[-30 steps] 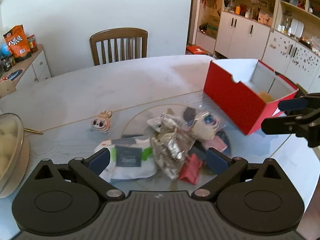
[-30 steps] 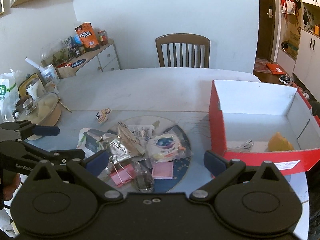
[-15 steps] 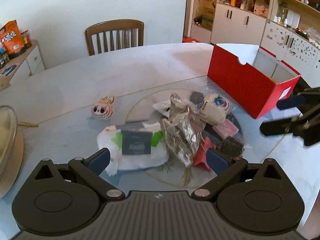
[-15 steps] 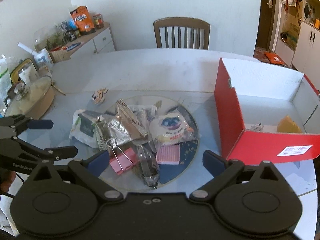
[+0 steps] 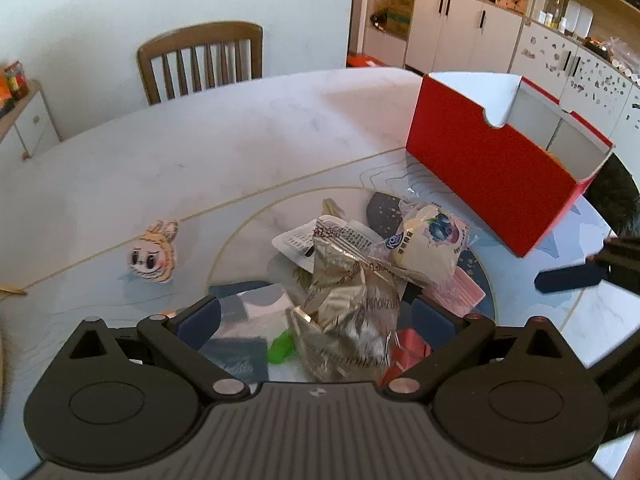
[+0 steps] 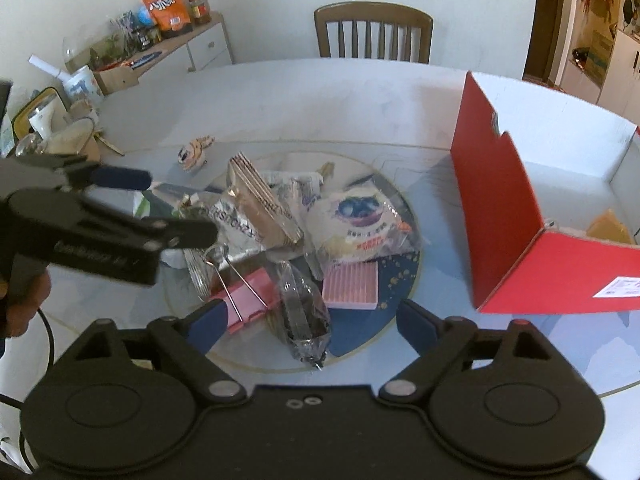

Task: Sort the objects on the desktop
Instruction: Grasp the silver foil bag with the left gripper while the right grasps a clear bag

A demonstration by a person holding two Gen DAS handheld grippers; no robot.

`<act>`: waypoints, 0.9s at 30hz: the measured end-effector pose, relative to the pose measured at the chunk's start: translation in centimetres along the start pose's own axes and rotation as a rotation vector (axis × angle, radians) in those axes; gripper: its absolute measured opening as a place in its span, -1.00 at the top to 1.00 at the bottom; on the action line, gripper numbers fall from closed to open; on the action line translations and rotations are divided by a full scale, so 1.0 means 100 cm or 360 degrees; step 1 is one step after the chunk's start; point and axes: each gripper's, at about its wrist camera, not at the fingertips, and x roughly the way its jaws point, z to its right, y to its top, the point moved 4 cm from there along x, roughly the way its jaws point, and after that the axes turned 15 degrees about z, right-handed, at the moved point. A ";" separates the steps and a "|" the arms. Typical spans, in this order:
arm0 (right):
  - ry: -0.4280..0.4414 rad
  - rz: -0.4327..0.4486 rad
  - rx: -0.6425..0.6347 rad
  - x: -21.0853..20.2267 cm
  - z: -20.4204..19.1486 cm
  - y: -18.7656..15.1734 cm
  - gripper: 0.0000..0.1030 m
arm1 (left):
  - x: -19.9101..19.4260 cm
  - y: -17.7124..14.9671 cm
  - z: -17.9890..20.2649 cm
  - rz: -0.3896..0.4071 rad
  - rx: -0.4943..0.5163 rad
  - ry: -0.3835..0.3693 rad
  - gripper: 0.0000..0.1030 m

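Observation:
A heap of things lies on the round glass turntable (image 6: 404,328): a silver foil bag (image 5: 348,320), a clear-wrapped bun with a blue label (image 5: 430,248), a pink pad (image 6: 351,286), a pink binder clip (image 6: 248,296), a clear packet (image 6: 304,312) and a wet-wipe pack (image 5: 248,320). My left gripper (image 5: 316,316) is open, its fingers either side of the foil bag, just above it. My right gripper (image 6: 304,320) is open and empty over the clear packet. A red box (image 6: 504,224) stands to the right. A small cartoon-face toy (image 5: 152,258) lies apart on the left.
A wooden chair (image 5: 200,60) stands at the table's far side. A lidded pot and cups (image 6: 60,136) stand at the table's left edge, by a sideboard with snacks (image 6: 164,4). White cabinets (image 5: 480,28) stand behind the box, which holds a yellow thing (image 6: 608,228).
Both grippers have come forward and lower over the heap. The left one now straddles the foil bag; the right one is close above the clear packet and the clip.

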 end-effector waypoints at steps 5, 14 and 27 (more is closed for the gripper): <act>0.0020 -0.0029 0.0003 0.008 -0.001 -0.003 -0.68 | 0.018 0.008 -0.004 -0.0054 -0.0056 -0.0035 -0.89; 0.0067 -0.0082 -0.0010 0.018 -0.004 -0.009 -0.44 | 0.036 0.005 0.001 -0.0183 -0.0052 -0.0151 -0.35; 0.0083 -0.0109 -0.0024 0.020 -0.006 -0.012 0.12 | 0.034 0.007 0.000 -0.0190 -0.0115 -0.0151 0.11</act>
